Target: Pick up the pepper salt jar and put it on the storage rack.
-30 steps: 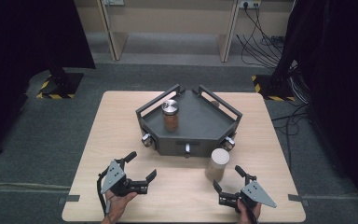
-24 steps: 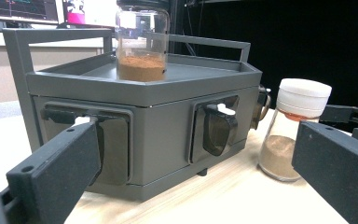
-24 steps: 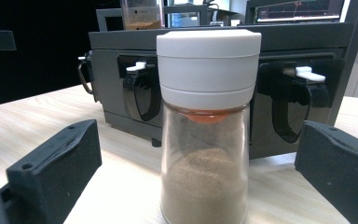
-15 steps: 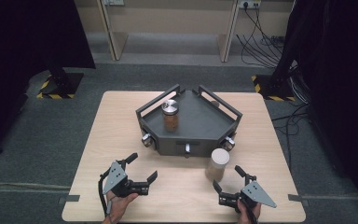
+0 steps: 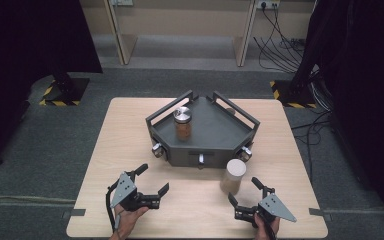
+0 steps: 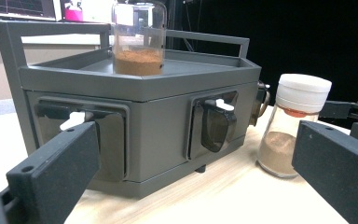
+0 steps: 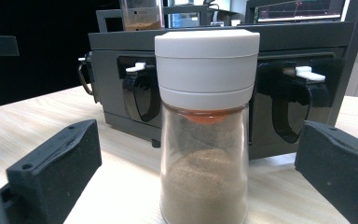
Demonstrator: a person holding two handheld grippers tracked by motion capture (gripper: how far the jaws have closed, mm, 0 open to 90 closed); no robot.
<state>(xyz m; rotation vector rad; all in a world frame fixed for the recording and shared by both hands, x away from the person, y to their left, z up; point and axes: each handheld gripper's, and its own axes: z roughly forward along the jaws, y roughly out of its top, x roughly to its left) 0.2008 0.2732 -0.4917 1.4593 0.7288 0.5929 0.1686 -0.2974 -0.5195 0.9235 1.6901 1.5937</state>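
Note:
A dark grey five-sided rack (image 5: 215,131) stands mid-table, with a silver-capped glass jar of brown powder (image 5: 182,123) upright on its top tray. In front of the rack's right corner stands a white-capped spice jar (image 5: 233,176) with pale brown powder. My left gripper (image 5: 152,182) is open near the table's front left, jaws facing the rack (image 6: 140,112). My right gripper (image 5: 244,194) is open just in front of the white-capped jar (image 7: 206,126), which stands between and beyond its jaws, untouched. The left gripper view has the same jar (image 6: 292,124) at its right.
The rack's front faces carry dark hooks with small white latches (image 7: 136,68) and metal knobs (image 5: 157,149). The light wooden table (image 5: 130,125) stands on grey carpet. Cables (image 5: 280,30) and dark stands lie beyond the far edge.

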